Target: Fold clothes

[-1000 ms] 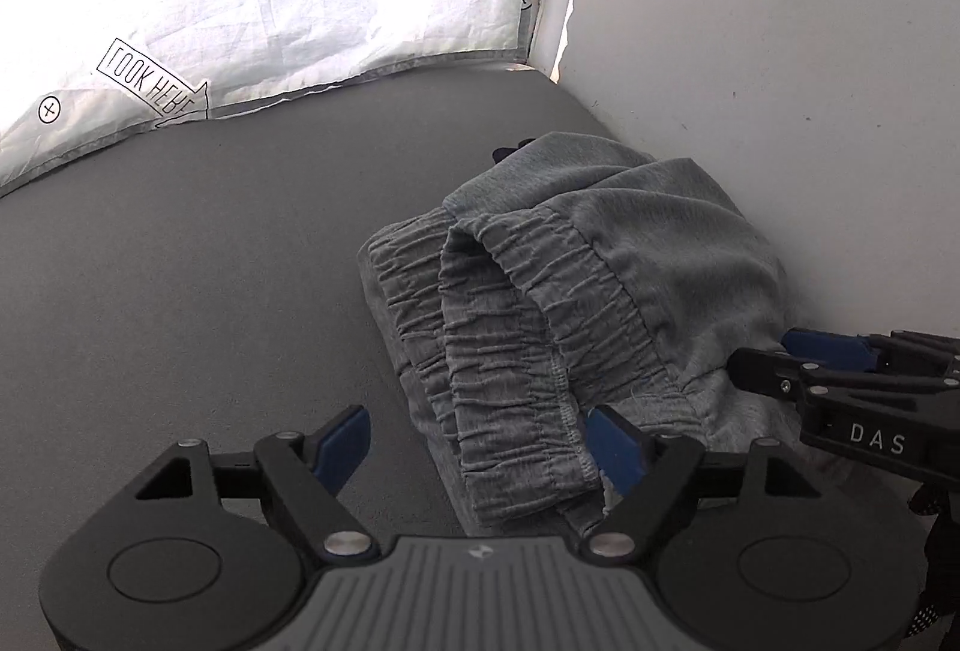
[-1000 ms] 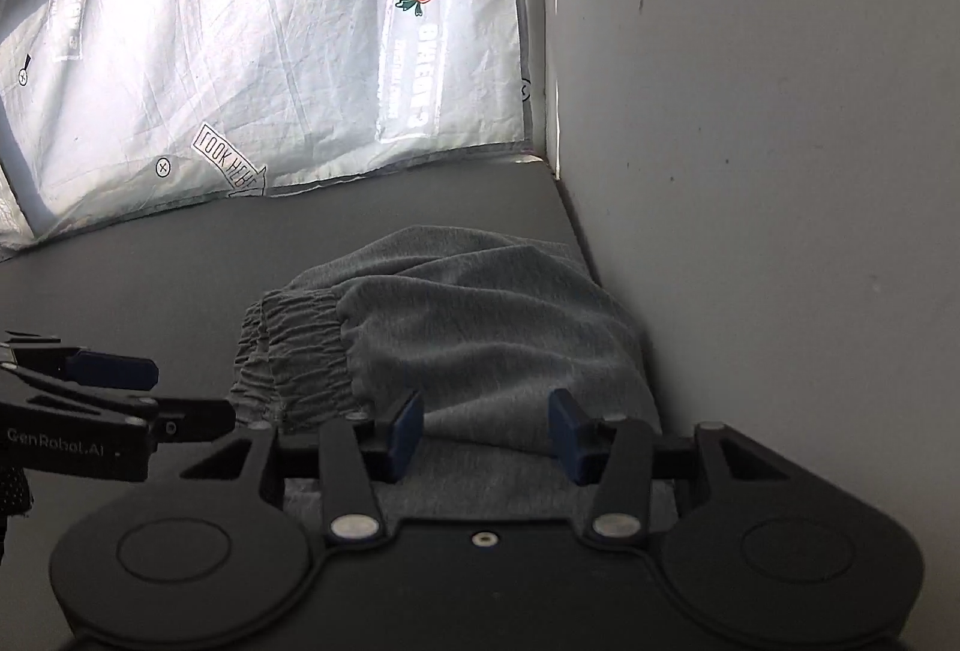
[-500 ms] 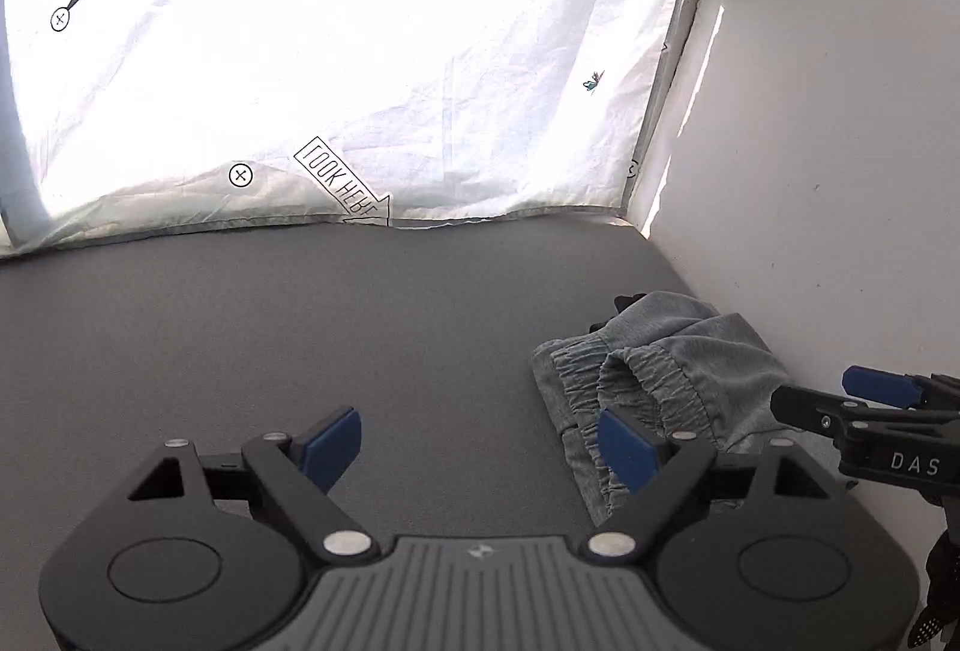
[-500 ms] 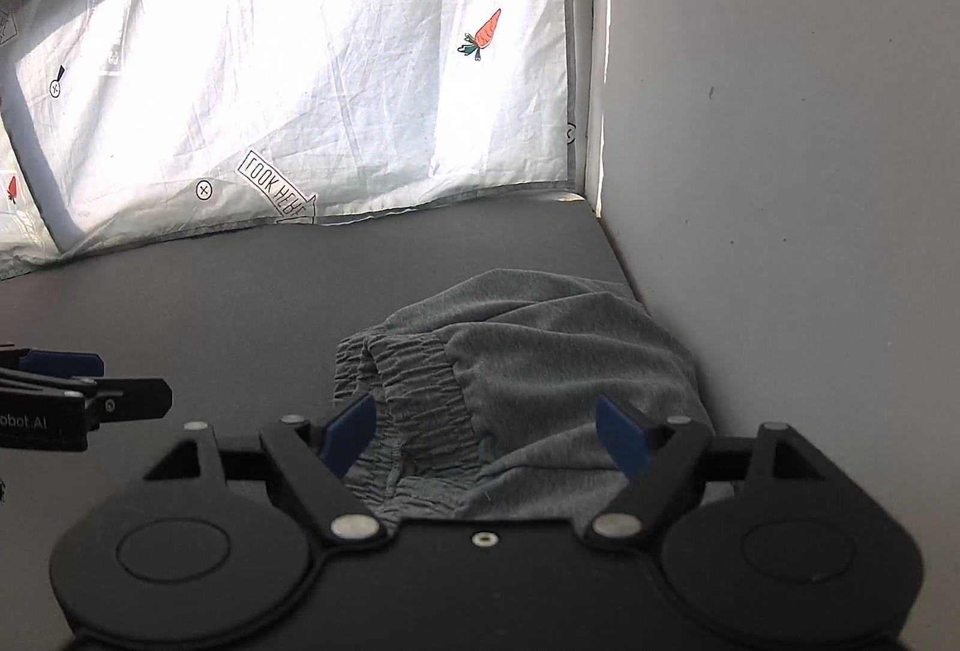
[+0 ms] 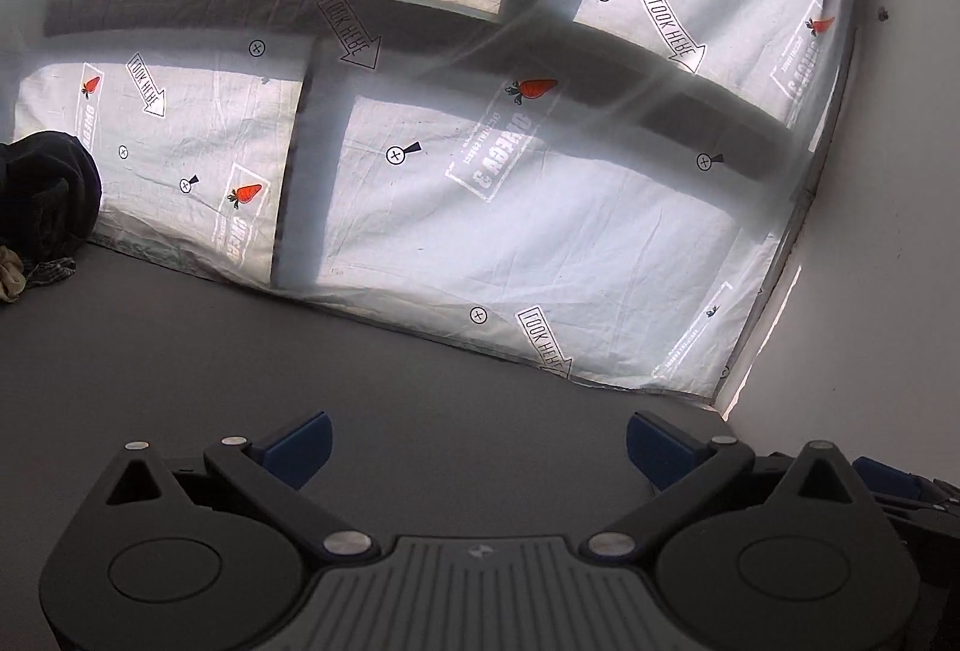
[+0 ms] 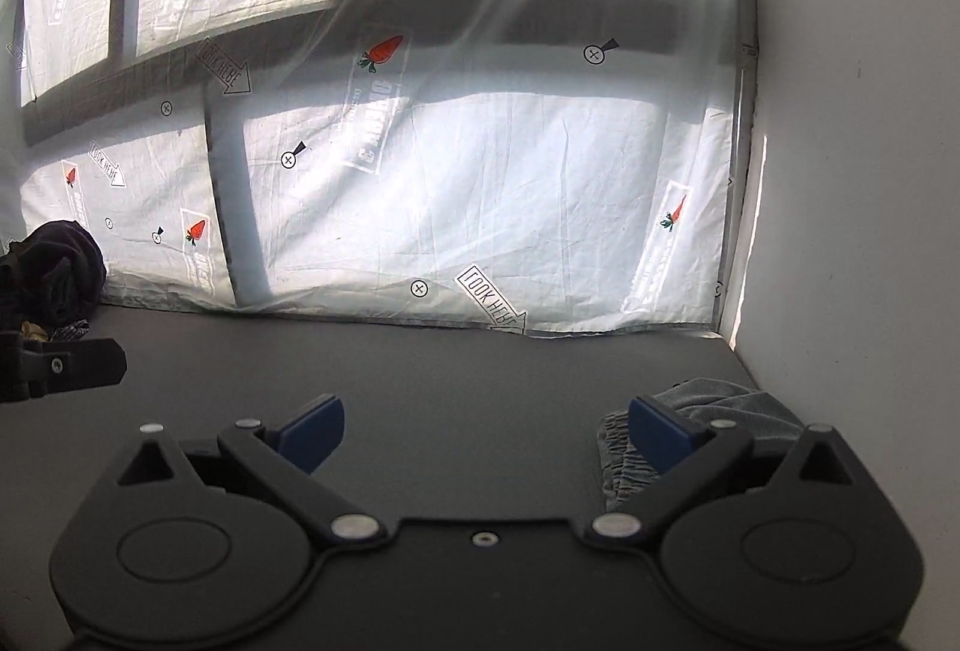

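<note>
The folded grey garment (image 6: 738, 402) with an elastic waistband lies on the dark grey surface (image 6: 456, 369) at the right, against the white wall. My right gripper (image 6: 486, 429) hangs above and short of it; its jaws are opening wide with nothing between them. The right blue pad (image 6: 657, 432) partly hides the garment. My left gripper (image 5: 480, 441) is over bare surface, jaws also opening, nothing between them. The garment does not show in the left wrist view. Each gripper sees the other at its frame edge: the right gripper (image 5: 888, 477), the left gripper (image 6: 60, 369).
A pile of dark clothes (image 5: 42, 195) (image 6: 54, 267) lies at the far left against the printed white sheet (image 5: 540, 231). A white wall (image 6: 852, 231) bounds the surface on the right.
Both grippers drew back and rose away from the grey garment, which stays by the wall. Their jaws widened. The left view swung left, so the garment left its frame.
</note>
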Demonstrator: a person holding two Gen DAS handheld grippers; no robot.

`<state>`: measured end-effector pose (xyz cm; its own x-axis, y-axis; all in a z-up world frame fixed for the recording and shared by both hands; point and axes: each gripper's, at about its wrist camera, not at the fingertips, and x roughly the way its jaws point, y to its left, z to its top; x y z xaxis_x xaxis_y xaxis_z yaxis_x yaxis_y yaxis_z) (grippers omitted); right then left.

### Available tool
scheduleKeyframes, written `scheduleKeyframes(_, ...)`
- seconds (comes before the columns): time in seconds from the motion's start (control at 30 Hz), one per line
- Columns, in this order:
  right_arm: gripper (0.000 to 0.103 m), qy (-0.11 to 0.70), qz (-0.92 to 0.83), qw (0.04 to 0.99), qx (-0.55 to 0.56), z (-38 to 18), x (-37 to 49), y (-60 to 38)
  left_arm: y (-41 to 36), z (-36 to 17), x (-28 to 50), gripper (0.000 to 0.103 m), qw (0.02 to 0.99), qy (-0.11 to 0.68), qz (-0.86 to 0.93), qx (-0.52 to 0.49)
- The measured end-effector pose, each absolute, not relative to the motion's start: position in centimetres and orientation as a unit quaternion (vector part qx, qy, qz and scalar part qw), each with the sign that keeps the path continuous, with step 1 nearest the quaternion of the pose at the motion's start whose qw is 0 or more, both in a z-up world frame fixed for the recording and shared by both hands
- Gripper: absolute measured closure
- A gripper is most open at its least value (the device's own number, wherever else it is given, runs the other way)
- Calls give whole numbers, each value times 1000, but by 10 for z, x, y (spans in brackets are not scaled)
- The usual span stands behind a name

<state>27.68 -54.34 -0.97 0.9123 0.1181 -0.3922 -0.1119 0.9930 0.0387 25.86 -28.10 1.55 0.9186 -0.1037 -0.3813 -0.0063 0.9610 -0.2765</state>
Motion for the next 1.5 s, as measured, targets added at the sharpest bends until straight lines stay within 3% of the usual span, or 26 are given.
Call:
scheduleKeyframes(0.1, 1, 177, 60, 982, 37, 4, 249, -509, -245, 27, 234, 0, 976, 173, -19, -128)
scheduleKeyframes(0.53, 0, 228, 46, 970, 70, 14, 131, -356, -110, 41, 125, 0, 975, 186, -35, -117)
scheduleKeyframes(1.1, 0, 308, 37, 950, 17, -9, 7, -267, -62, 9, 18, 0, 954, 299, -19, -9)
scheduleKeyframes(1.5, 0, 287, 51, 956, -34, -2, -13, -247, -48, 5, 6, 0, 955, 295, -12, -22)
